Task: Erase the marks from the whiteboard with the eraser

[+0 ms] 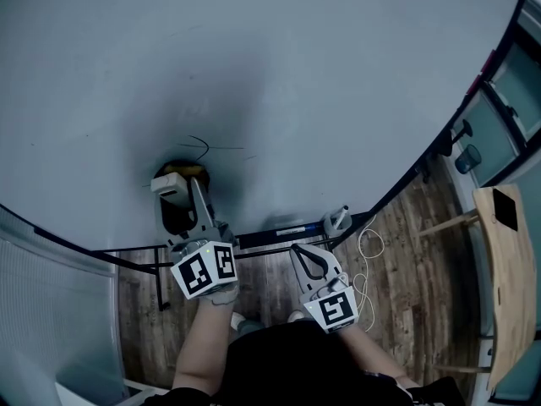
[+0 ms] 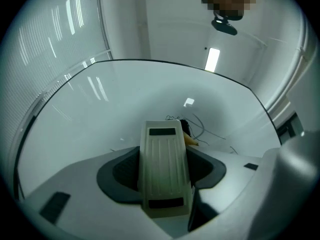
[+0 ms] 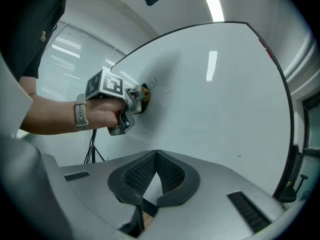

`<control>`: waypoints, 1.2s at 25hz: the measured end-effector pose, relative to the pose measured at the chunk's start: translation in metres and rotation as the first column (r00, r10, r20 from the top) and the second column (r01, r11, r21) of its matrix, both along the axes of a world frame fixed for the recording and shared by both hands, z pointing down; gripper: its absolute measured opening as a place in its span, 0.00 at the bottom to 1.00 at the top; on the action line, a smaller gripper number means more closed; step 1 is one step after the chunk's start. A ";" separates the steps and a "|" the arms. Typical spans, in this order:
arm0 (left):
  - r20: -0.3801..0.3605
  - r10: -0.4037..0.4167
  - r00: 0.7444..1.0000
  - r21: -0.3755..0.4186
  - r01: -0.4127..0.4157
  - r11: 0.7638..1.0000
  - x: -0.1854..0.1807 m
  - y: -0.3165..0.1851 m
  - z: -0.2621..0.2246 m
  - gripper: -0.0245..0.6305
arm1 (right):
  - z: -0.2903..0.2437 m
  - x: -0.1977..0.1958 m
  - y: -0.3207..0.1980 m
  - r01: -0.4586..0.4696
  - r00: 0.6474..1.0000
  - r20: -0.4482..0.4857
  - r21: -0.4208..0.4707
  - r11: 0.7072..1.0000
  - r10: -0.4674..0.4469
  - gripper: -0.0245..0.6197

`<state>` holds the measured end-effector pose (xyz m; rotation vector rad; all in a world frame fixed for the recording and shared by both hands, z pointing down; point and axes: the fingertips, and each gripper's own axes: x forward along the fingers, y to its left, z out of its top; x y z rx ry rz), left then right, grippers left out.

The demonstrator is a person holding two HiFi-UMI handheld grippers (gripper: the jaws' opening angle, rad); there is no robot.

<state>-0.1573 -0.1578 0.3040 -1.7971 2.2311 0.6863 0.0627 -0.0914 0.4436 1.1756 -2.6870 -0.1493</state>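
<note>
The whiteboard [image 1: 279, 74] fills most of the head view. Thin black scribbled marks [image 1: 207, 147] sit low on it, left of centre. My left gripper [image 1: 180, 189] is shut on a cream ribbed eraser [image 1: 169, 183], held against the board just below the marks. In the left gripper view the eraser [image 2: 162, 176] stands between the jaws, with the marks [image 2: 197, 128] just past its tip. My right gripper [image 1: 303, 254] hangs lower right, off the board, shut and empty. Its view shows its jaw tips meeting [image 3: 156, 156], the left gripper [image 3: 114, 91] and the marks [image 3: 159, 84].
A ledge along the board's lower edge holds a dark marker [image 1: 283, 230] and a small grey item [image 1: 337, 220]. White cables [image 1: 367, 245] hang over the wooden floor. A wooden chair [image 1: 507, 269] stands at the right. Window blinds [image 1: 42, 311] are at the left.
</note>
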 end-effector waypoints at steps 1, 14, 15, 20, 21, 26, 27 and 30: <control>-0.018 -0.016 1.000 0.007 0.016 1.000 -0.009 0.001 -0.001 0.43 | 0.000 0.001 -0.001 0.002 1.000 0.000 0.001 1.000 -0.002 0.08; 0.083 0.002 0.997 0.085 -0.009 0.996 0.031 -0.010 -0.051 0.43 | -0.002 0.022 -0.005 0.009 1.000 -0.003 0.009 1.000 -0.009 0.08; 0.100 0.000 0.995 0.087 -0.009 0.996 0.037 -0.011 -0.054 0.43 | -0.002 0.026 -0.004 0.007 1.000 0.002 0.009 1.000 -0.007 0.08; 0.202 0.001 0.979 0.087 -0.019 0.996 0.077 -0.021 -0.058 0.43 | -0.002 0.054 -0.003 -0.010 1.000 -0.020 0.027 1.000 0.010 0.08; 0.226 0.004 0.974 0.084 -0.024 0.996 0.087 -0.023 -0.058 0.43 | -0.001 0.062 -0.003 -0.021 1.000 -0.013 0.022 1.000 0.021 0.08; 0.329 0.048 0.943 0.063 -0.073 0.995 0.127 -0.031 -0.054 0.43 | 0.003 0.082 0.000 -0.079 0.997 -0.010 0.011 0.997 0.079 0.08; 0.346 0.061 0.936 0.057 -0.086 0.995 0.136 -0.031 -0.054 0.43 | 0.003 0.086 0.002 -0.089 0.996 -0.011 0.009 0.996 0.089 0.08; 0.321 0.118 0.940 0.035 -0.136 0.990 0.147 -0.030 -0.060 0.43 | 0.001 0.088 0.004 -0.115 0.993 -0.007 0.012 0.993 0.116 0.08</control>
